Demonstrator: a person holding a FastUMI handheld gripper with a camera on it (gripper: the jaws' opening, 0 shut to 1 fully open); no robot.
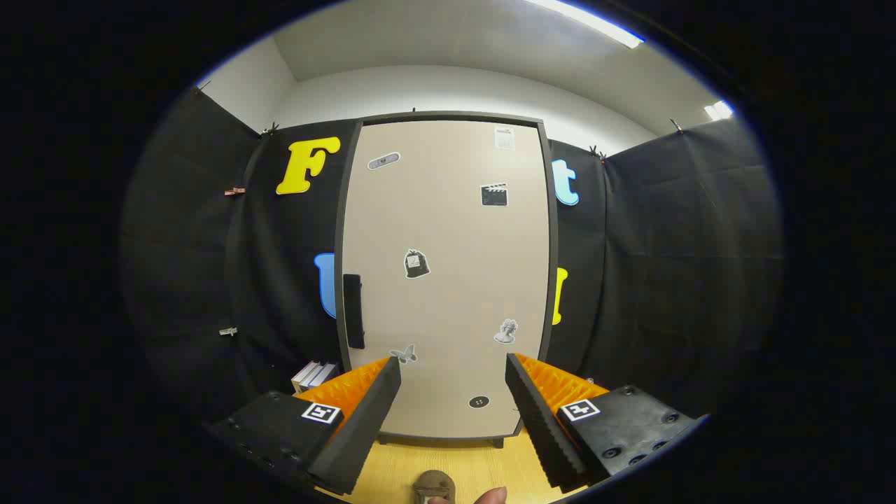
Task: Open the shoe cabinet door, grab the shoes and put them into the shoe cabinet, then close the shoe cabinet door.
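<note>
Spread wide and holding nothing, my gripper [453, 392] faces the shoe cabinet door [448, 280], which stands shut beyond the fingers. Its dark handle [353, 311] sits on the left edge, ahead of the left finger, so I judge that's my first target. A brown shoe [434, 488] lies on the wooden floor [476, 462] between the fingers, below them.

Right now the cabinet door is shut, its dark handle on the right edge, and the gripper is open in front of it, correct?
Not quite. The gripper view shows the handle on the door's left edge. The door is shut, and the gripper is open in front of it, holding nothing.
</note>
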